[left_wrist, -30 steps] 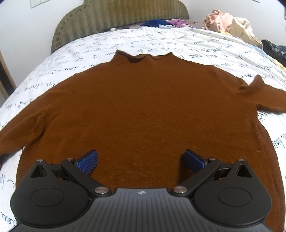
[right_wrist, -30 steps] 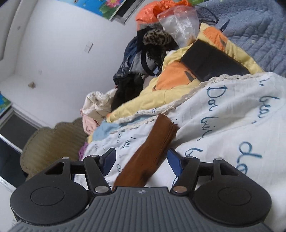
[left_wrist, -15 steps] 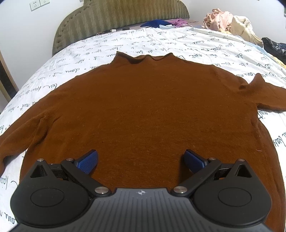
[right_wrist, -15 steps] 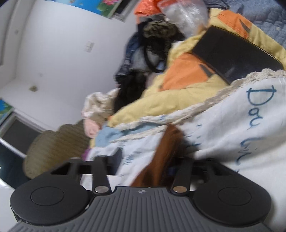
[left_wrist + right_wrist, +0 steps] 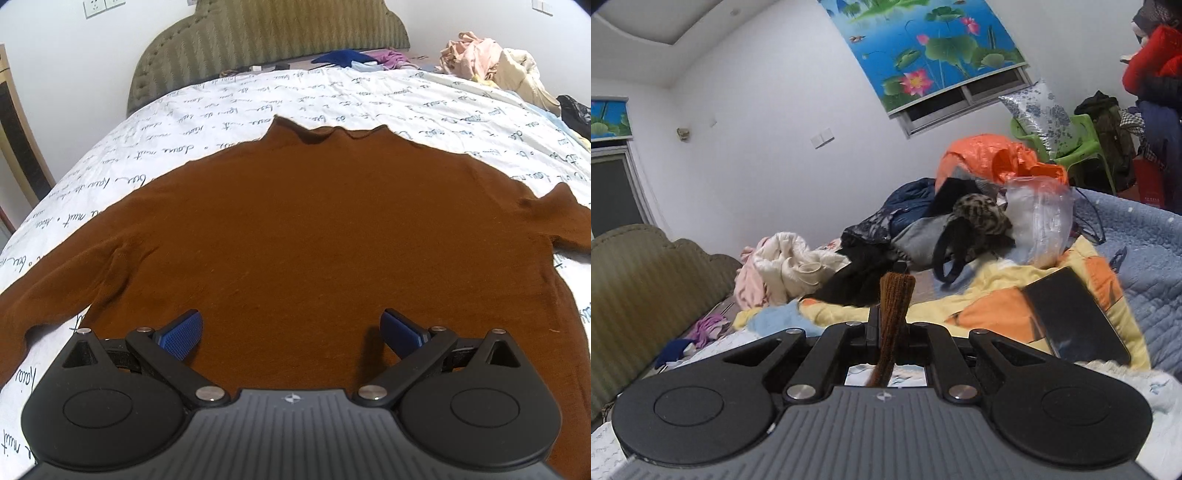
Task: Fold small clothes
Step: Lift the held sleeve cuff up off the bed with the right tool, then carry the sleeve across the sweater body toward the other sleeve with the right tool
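Note:
A brown long-sleeved sweater [image 5: 295,229] lies flat on the white script-printed bedsheet [image 5: 332,92], collar toward the headboard. My left gripper [image 5: 291,332] hovers open over the sweater's lower hem, its blue pads [image 5: 181,330] wide apart with only flat cloth beneath. In the right wrist view, my right gripper [image 5: 889,325] is shut on the ribbed cuff of the sweater's sleeve [image 5: 895,295], which sticks up between the closed fingers, lifted off the bed. The rest of that sleeve is hidden under the gripper body.
A green padded headboard [image 5: 266,40] stands at the far end. Piled clothes [image 5: 923,229], an orange bag [image 5: 993,158] and a clear plastic bag sit on the bed's right side. A dark phone [image 5: 1071,314] lies on a yellow-orange blanket. A green chair [image 5: 1078,140] stands beyond.
My right gripper closed on the sleeve cuff, then rose and rolled level so the room wall and window came into view. The left gripper stayed almost still over the hem.

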Demonstrator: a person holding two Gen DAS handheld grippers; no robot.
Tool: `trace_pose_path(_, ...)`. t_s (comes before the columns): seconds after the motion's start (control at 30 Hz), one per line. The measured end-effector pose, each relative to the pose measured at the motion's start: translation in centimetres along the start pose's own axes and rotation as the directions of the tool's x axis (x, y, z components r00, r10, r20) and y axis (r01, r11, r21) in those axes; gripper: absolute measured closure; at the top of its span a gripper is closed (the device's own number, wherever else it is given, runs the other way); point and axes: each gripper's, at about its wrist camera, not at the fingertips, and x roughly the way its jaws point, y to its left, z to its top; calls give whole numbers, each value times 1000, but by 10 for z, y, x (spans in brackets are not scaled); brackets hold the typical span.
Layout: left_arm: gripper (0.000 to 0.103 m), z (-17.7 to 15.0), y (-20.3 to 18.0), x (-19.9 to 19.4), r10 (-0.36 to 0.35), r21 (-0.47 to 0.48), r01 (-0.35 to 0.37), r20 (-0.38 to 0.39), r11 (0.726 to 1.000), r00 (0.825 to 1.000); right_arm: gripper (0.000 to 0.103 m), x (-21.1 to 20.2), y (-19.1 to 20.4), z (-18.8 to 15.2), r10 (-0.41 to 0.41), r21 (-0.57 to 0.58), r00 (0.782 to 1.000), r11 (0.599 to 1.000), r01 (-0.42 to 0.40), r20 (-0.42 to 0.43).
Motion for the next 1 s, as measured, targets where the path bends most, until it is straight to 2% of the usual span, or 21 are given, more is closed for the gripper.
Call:
trace_pose_path(0.07, 0, -1, 1, 2, -1, -1, 1, -3, 1000, 1000, 92, -5, 22, -7, 65, -51, 997, 996, -67, -38)
trace_pose_path(0.17, 0, -2, 2, 3, 0, 6, 0, -1, 1000, 1000, 92, -15, 62, -25, 179, -122, 978, 974, -191, -107)
trace_pose_path(0.27, 0, -3, 1, 4, 15, 19, -15, 3, 1000, 1000, 92, -26, 97, -44, 271, -162, 944, 940, -301, -187)
trace_pose_path(0.37, 0, -4, 4, 6, 20, 11, -20, -3, 1000, 1000, 92, -36, 132, -65, 327, -194, 907, 904, -382, -266)
trace_pose_path(0.6, 0, -5, 10, 9, 27, -2, -27, 0, 1000, 1000, 92, -56, 185, -113, 374, -219, 827, 842, -493, -419)
trace_pose_path(0.77, 0, -5, 12, 10, 25, -4, -25, 0, 1000, 1000, 91, -66, 213, -133, 384, -246, 791, 805, -540, -477)
trace_pose_path(1.0, 0, -6, 16, 10, 23, -8, -23, 5, 1000, 1000, 91, -64, 246, -151, 386, -292, 751, 750, -593, -535)
